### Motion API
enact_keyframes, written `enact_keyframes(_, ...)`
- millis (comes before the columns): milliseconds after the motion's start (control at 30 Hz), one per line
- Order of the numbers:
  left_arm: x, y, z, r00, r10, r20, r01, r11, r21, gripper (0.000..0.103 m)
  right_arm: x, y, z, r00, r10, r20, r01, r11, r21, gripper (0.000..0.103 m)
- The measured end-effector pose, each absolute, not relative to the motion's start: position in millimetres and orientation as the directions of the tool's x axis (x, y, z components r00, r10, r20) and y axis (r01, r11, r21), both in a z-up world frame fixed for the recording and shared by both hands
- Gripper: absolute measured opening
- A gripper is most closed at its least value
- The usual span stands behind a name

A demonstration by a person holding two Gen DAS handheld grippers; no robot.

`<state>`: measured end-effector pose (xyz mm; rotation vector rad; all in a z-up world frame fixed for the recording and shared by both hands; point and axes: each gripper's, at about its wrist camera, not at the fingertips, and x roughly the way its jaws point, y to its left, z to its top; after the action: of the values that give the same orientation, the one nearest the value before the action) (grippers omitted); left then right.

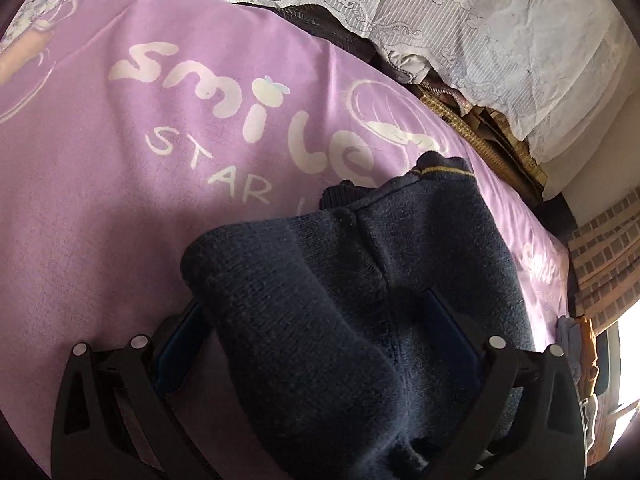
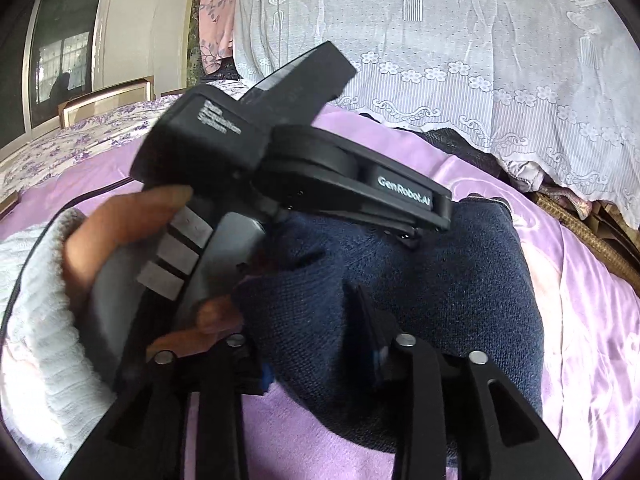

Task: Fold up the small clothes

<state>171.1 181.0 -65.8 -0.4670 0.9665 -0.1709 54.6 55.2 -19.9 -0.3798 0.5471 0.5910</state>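
Note:
A dark navy knit garment (image 1: 360, 280) lies bunched on the purple "smile" blanket (image 1: 120, 160). In the left wrist view a thick fold of it fills the space between my left gripper's (image 1: 320, 320) spread fingers; the fingertips are hidden under the cloth, so grip is unclear. In the right wrist view the same garment (image 2: 440, 280) lies between my right gripper's (image 2: 320, 344) fingers, with cloth bulging over them. The left gripper's body (image 2: 280, 160) and the hand (image 2: 120, 240) holding it show close above the garment.
A white lace cover (image 1: 500, 40) drapes over furniture behind the blanket (image 2: 580, 300). A woven basket edge (image 1: 480, 132) and a brick-pattern cloth (image 1: 600, 248) lie at the right. A floral bedsheet (image 2: 80, 140) and a window (image 2: 60, 48) are at the far left.

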Motion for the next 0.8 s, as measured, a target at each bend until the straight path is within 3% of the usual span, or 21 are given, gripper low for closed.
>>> enact_keyframes(33, 171, 183, -66, 0.565, -0.346, -0.749, -0.065, 0.886, -0.458, 0.099, 52, 53, -19, 0.687, 0.433, -0.584, -0.625, 0.761, -0.172, 0.053)
enact_keyframes(133, 168, 190, -65, 0.563, -0.348, -0.749, -0.081, 0.88, -0.469, 0.098, 40, 50, -17, 0.683, 0.442, -0.581, -0.633, 0.755, -0.169, 0.059)
enact_keyframes(400, 127, 204, -39, 0.603, -0.254, -0.756, -0.132, 0.903, -0.409, 0.098, 13, 18, -2, 0.688, 0.509, -0.517, -0.622, 0.781, -0.059, 0.058)
enact_keyframes(567, 86, 211, -11, 0.685, -0.264, -0.679, -0.113, 0.882, -0.457, 0.098, 10, -13, 11, 0.713, 0.547, -0.439, -0.591, 0.805, 0.043, 0.043)
enact_keyframes(600, 81, 208, -9, 0.689, -0.269, -0.673, -0.101, 0.883, -0.457, 0.098, 13, -15, 13, 0.72, 0.544, -0.431, -0.578, 0.814, 0.061, 0.034)
enact_keyframes(633, 76, 204, -9, 0.689, -0.265, -0.675, -0.095, 0.89, -0.446, 0.098, 18, -16, 14, 0.728, 0.533, -0.432, -0.561, 0.825, 0.073, 0.027)
enact_keyframes(800, 80, 177, -43, 0.593, -0.223, -0.773, -0.116, 0.927, -0.356, 0.098, 40, -9, -2, 0.752, 0.399, -0.525, -0.46, 0.888, 0.016, 0.012)
